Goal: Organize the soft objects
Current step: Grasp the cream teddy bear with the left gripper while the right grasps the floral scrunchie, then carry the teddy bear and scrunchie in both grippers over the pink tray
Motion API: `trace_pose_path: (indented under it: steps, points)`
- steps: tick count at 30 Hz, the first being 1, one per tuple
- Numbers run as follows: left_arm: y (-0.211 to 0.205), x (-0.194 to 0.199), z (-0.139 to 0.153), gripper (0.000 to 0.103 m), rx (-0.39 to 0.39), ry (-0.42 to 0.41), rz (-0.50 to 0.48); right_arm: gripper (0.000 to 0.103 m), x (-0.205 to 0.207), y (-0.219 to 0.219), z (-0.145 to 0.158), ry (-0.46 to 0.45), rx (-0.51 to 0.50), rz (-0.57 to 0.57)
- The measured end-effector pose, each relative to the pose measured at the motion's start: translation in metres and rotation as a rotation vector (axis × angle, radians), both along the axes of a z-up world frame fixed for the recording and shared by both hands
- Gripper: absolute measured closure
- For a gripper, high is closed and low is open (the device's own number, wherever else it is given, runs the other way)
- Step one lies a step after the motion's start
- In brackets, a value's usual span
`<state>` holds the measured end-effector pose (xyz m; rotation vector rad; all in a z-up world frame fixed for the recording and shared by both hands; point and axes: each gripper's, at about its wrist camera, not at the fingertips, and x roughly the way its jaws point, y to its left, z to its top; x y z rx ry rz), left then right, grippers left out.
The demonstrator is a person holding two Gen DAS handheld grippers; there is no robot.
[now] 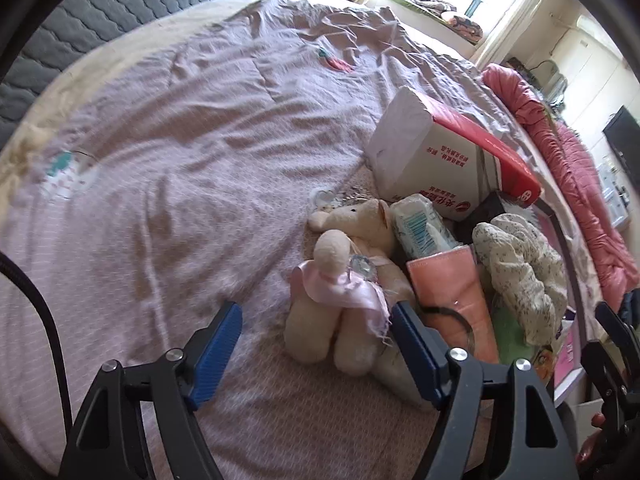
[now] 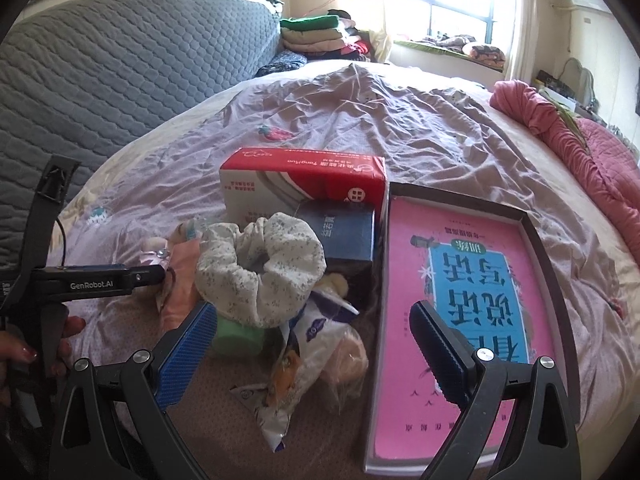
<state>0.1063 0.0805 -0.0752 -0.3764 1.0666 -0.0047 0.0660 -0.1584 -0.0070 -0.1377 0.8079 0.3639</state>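
A cream plush toy in a pink satin dress lies on the bed, just ahead of my left gripper, which is open and empty. A floral fabric scrunchie sits on a pile of items to its right; it also shows in the right wrist view. My right gripper is open and empty, above a crinkled snack packet. The left gripper shows from the side at the left of the right wrist view, with the plush toy's pink dress behind it.
A red and white tissue box, a dark blue box, a pink packet, a green roll and a tissue pack crowd the pile. A pink book in a dark tray lies right. A pink quilt edges the bed.
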Motion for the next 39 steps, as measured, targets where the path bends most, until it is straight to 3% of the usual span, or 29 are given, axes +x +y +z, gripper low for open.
trace_pose_path:
  steps: [11, 15, 21, 24, 26, 31, 33, 39]
  points:
    - [0.001, 0.023, -0.01, 0.046, -0.116, -0.021, -0.055, 0.006, 0.035, 0.038, -0.02, 0.011, -0.065, 0.066]
    - [0.001, 0.026, -0.012, 0.065, -0.184, -0.024, -0.084, 0.006, 0.042, 0.048, -0.028, 0.029, -0.081, 0.094]
    - [-0.003, 0.026, -0.012, 0.072, -0.187, -0.047, -0.106, 0.008, 0.037, 0.067, -0.03, -0.027, -0.143, 0.161]
    - [-0.001, 0.024, -0.012, 0.074, -0.186, -0.054, -0.111, 0.028, 0.035, 0.067, -0.03, -0.019, -0.118, 0.192]
    - [-0.001, 0.022, -0.011, 0.074, -0.184, -0.06, -0.111, 0.054, 0.037, 0.066, -0.033, 0.008, -0.107, 0.203]
    - [0.0, 0.017, -0.007, 0.076, -0.176, -0.079, -0.104, 0.078, 0.042, 0.05, -0.029, 0.029, -0.016, 0.199]
    - [0.001, 0.015, -0.002, 0.076, -0.156, -0.096, -0.097, 0.082, 0.042, 0.041, -0.024, 0.032, 0.043, 0.2]
    - [0.006, 0.008, 0.013, 0.077, -0.146, -0.143, -0.077, 0.085, 0.038, 0.031, -0.011, 0.009, 0.085, 0.18]
